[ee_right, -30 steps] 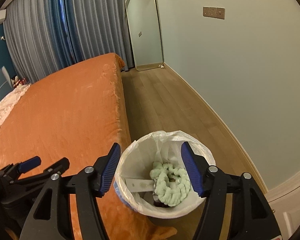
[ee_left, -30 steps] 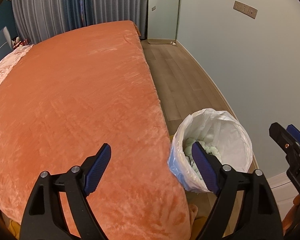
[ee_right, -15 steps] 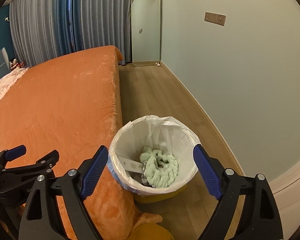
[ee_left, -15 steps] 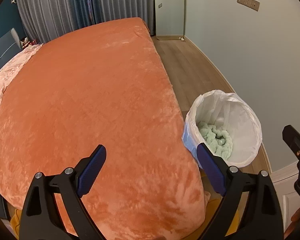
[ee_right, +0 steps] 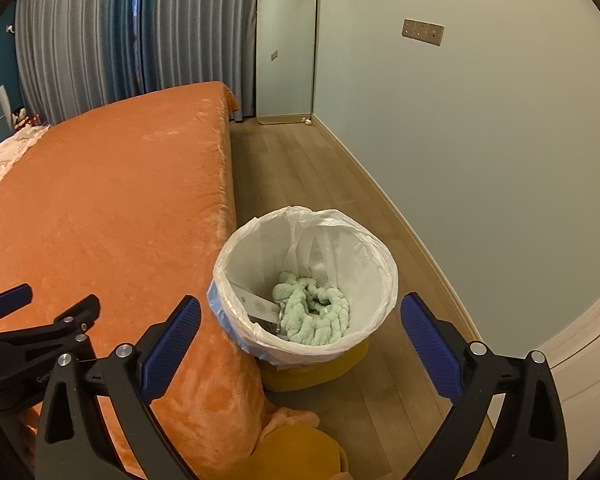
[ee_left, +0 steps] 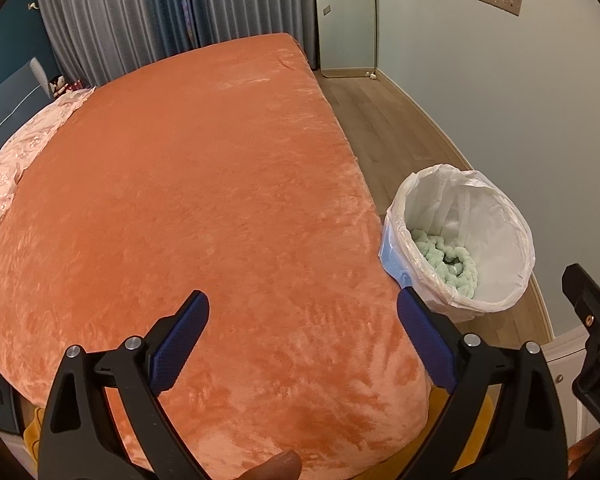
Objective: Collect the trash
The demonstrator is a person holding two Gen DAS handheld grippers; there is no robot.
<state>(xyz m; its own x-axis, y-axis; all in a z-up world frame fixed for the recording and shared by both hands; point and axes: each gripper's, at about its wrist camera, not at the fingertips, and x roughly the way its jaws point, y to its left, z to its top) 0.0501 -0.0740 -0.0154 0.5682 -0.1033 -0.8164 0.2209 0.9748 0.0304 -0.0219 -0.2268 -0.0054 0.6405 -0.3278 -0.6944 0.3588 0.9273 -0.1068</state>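
Observation:
A trash bin lined with a white bag stands on the floor beside the orange bed. Inside lie a pale green fluffy cloth and a white card. The bin also shows in the left wrist view with the green cloth in it. My right gripper is open and empty, above and in front of the bin. My left gripper is open and empty over the bed's near corner.
A mirror leans on the far wall by grey curtains. A pale wall runs along the right of the wood floor. A pink quilt lies at the bed's left. A yellow cloth lies below.
Both grippers have pulled back and up from the bin, so it looks smaller and farther. The right gripper's jaws have opened wider.

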